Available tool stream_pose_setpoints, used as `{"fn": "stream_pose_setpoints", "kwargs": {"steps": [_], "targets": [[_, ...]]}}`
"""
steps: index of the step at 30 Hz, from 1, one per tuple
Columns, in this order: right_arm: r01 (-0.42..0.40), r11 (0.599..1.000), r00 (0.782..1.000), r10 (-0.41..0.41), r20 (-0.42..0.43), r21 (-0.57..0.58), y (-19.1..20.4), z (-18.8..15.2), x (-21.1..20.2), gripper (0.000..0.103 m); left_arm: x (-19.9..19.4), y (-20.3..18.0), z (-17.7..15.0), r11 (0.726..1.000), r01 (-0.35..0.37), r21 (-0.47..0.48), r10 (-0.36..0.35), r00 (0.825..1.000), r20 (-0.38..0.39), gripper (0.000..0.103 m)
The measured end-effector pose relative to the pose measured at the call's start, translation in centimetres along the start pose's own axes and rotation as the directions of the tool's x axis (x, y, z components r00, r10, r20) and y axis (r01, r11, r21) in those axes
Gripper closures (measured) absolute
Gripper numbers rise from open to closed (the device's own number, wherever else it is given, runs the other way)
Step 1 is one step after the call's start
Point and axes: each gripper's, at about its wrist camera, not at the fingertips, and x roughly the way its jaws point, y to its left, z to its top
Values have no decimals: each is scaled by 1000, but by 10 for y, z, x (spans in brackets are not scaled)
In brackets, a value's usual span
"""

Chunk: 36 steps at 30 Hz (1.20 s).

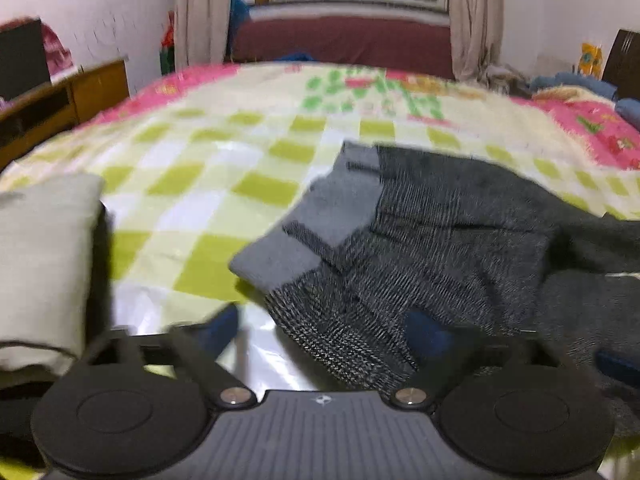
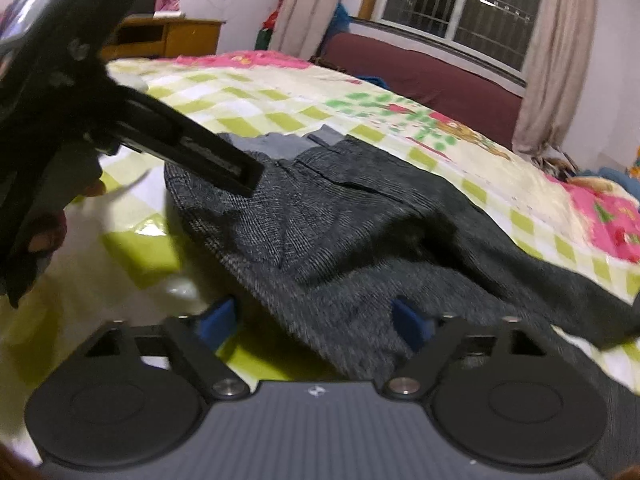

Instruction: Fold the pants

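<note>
Dark grey speckled pants [image 1: 432, 248] with a lighter grey waistband lining [image 1: 344, 204] lie crumpled on the checked bedspread [image 1: 224, 184]. My left gripper [image 1: 320, 332] is open, its blue-padded fingers [image 1: 424, 332] low over the waist end. In the right wrist view the pants [image 2: 340, 240] stretch away to the right. My right gripper [image 2: 316, 320] is open, its blue fingers [image 2: 408, 320] straddling the near edge of the cloth. The left gripper's black body [image 2: 192, 148] reaches in from the upper left over the waistband.
A folded pale cloth [image 1: 44, 264] lies at the left on the bed. A wooden cabinet [image 1: 60, 100] stands left of the bed, a maroon couch [image 1: 344, 40] under the window behind it. Clothes are piled at the far right [image 1: 580, 88].
</note>
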Motion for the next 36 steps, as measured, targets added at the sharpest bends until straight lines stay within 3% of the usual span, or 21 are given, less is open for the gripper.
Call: {"fn": "stream_pose_setpoints", "kwargs": {"steps": [2, 4, 6, 9, 12, 17, 21, 26, 30, 33, 36], "targets": [[-18, 1000, 999, 19, -31, 16, -2, 4, 9, 75, 7, 1, 1, 1000, 6, -11, -6, 1000, -2, 26], [-46, 997, 997, 49, -51, 58, -5, 5, 13, 79, 7, 1, 5, 1000, -11, -9, 11, 1000, 14, 47], [-54, 996, 997, 58, -53, 73, -5, 4, 8, 85, 6, 8, 9, 999, -12, -32, 13, 1000, 11, 58], [-83, 991, 995, 88, -53, 101, -3, 0, -8, 90, -7, 28, 4, 991, 68, -111, -66, 997, 26, 63], [-144, 984, 987, 149, -51, 103, 5, -3, -29, 92, -30, 33, -10, 994, 53, -92, -50, 998, 33, 64], [-240, 967, 968, 245, -49, 85, 21, -23, -74, 92, -78, 53, -38, 992, 54, -110, -54, 999, -1, 65], [-271, 960, 959, 276, -67, 64, 36, -37, -91, 85, -97, 51, -67, 1000, -19, -2, 19, 999, -38, 62], [-281, 936, 955, 295, -39, 211, 8, -35, -111, 67, -122, 46, -74, 997, -70, -6, 70, 998, -4, 58], [-215, 926, 975, 224, 8, 310, -42, -51, -137, 51, -143, 25, -70, 989, -113, 97, 106, 992, 75, 58], [-67, 906, 996, 83, -19, 418, -92, -74, -154, 48, -153, 4, -62, 985, -78, 155, 61, 992, 111, 57], [76, 816, 997, -54, -56, 572, -158, -103, -171, 46, -152, -31, -53, 975, -24, 221, -5, 992, 128, 53]]}}
